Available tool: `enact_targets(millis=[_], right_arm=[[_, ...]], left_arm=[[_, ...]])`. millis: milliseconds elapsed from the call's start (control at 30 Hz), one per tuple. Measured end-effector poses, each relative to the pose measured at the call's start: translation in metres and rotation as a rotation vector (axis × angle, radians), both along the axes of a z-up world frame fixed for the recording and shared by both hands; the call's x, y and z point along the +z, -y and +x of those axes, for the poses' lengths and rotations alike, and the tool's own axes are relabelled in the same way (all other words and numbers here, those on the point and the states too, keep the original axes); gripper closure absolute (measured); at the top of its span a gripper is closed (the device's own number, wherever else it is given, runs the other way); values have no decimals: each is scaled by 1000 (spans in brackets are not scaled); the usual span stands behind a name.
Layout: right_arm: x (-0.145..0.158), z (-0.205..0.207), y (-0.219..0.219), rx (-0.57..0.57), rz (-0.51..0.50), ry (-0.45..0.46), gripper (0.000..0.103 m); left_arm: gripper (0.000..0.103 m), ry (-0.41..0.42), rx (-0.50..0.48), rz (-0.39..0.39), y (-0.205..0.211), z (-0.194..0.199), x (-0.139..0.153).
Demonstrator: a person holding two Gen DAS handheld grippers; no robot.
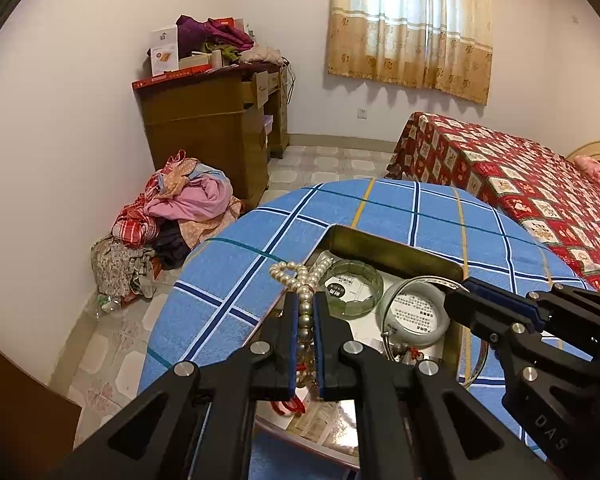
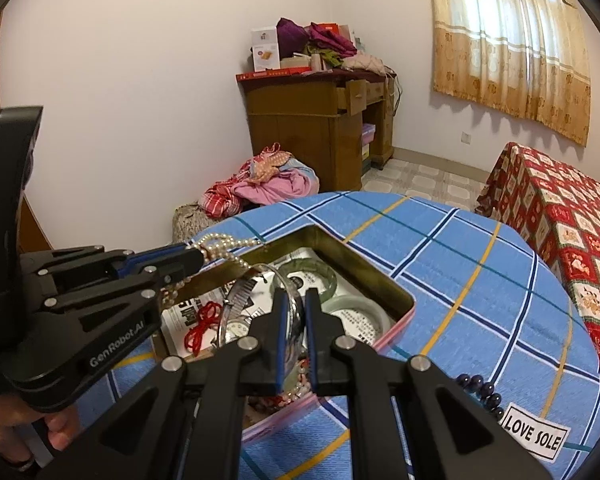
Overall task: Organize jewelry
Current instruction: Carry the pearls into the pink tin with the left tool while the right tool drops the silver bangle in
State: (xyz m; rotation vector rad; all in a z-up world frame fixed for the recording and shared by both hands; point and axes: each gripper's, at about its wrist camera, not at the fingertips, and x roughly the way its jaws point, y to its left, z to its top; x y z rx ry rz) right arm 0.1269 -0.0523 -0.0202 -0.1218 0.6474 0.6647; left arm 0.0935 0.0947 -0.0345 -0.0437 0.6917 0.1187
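both grippers are working over the open tin (image 1: pixel 396 254) that's sitting on the blue checked tablecloth (image 1: pixel 228 264). the left gripper (image 1: pixel 305 300) is pinching a pearl necklace (image 1: pixel 296 276), jaws pressed almost together on the strand, with a loop of pearls spilling out just past its tips over the tin's rim and more of the strand hanging back between the fingers. the right gripper (image 2: pixel 294 300) is clamping a thin silvery bangle (image 2: pixel 288 280), jaws nearly closed on the wire, and the hoop is arcing out ahead of its tips above the tin.

just beyond the left gripper's tips, inside the tin, a dark green bracelet (image 1: pixel 350 286) is lying on printed paper, and a pale jade bangle (image 1: pixel 416 316) is lying right beside it, under the right gripper's tips. the paper has rows of small printed characters, too small for me to read. a red cord knot (image 2: pixel 200 326) is sitting in the tin off to the left of the right gripper.

readable stuff: the left gripper's body is showing "GenRobot.AI" in the right wrist view, the right one is showing "DAS" in the left wrist view. a white tag (image 2: pixel 534 432) reading "LOVE SOLE" is lying on the cloth to the right of the right gripper, next to dark beads (image 2: pixel 482 390).
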Motion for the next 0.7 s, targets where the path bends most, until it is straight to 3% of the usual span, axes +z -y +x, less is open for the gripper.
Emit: enact_targets(millis=[700], right_arm=[[-26,2,-15,0,-63,-52,92]], left_arm=[[97,-59,12,12,-5,14,-23]])
